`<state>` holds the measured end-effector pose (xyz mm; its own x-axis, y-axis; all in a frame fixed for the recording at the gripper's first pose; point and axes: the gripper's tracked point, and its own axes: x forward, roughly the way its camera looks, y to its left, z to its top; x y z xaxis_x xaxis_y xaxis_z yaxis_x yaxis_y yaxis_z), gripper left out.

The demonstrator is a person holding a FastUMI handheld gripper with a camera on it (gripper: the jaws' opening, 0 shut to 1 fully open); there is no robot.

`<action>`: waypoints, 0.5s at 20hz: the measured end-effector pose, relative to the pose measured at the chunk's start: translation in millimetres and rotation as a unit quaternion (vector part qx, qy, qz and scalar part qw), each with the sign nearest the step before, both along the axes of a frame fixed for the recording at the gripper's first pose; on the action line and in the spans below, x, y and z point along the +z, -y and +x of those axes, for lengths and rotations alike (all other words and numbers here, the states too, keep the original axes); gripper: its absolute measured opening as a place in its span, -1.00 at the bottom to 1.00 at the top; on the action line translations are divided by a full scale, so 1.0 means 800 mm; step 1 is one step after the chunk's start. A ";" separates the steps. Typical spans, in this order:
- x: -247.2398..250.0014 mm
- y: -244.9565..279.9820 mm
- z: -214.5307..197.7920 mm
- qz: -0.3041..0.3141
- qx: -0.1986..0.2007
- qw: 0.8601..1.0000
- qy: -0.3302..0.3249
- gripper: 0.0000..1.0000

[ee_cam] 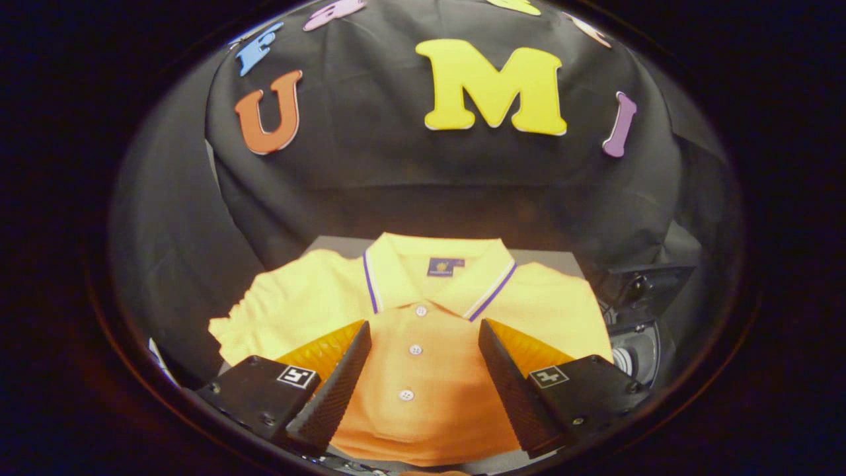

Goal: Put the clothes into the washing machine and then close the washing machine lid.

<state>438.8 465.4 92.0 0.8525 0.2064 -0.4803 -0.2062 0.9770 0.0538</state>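
Gripper view: gripper [423, 370] spread wide, both fingers apart with nothing pinched; they straddle the button placket of a yellow polo shirt [416, 317], hovering over or near its chest — can't tell if the tips touch the fabric. Shirt lies flat and face up, collar [436, 271] with its dark-and-white trim pointing away from the fingers, three white buttons [415, 349] running down the gap between them, one short sleeve [264, 311] splayed out beyond the left finger. It rests on a grey desk [344, 243], visible as a strip just beyond the collar. To the right of the shirt, past the right finger, there's dark hardware with a round ribbed part [634, 357]; too dim to say what it is, and I can't confirm it as the washing machine. No lid or drum opening identifiable. Progress read: basically at the start. Shirt not grasped, not lifted, not in any machine; lid step not touched. Remaining: close on the shirt, carry it over, drop it in, then shut the lid. Judging by the pose, the step in hand looks like lining up for the pick.
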 end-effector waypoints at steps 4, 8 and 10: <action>-0.009 -0.003 -0.001 -0.019 -0.013 1.000 0.004 1.00; -0.008 -0.003 0.001 -0.025 -0.003 0.999 -0.022 1.00; -0.006 -0.002 0.002 -0.026 -0.001 0.999 -0.023 0.95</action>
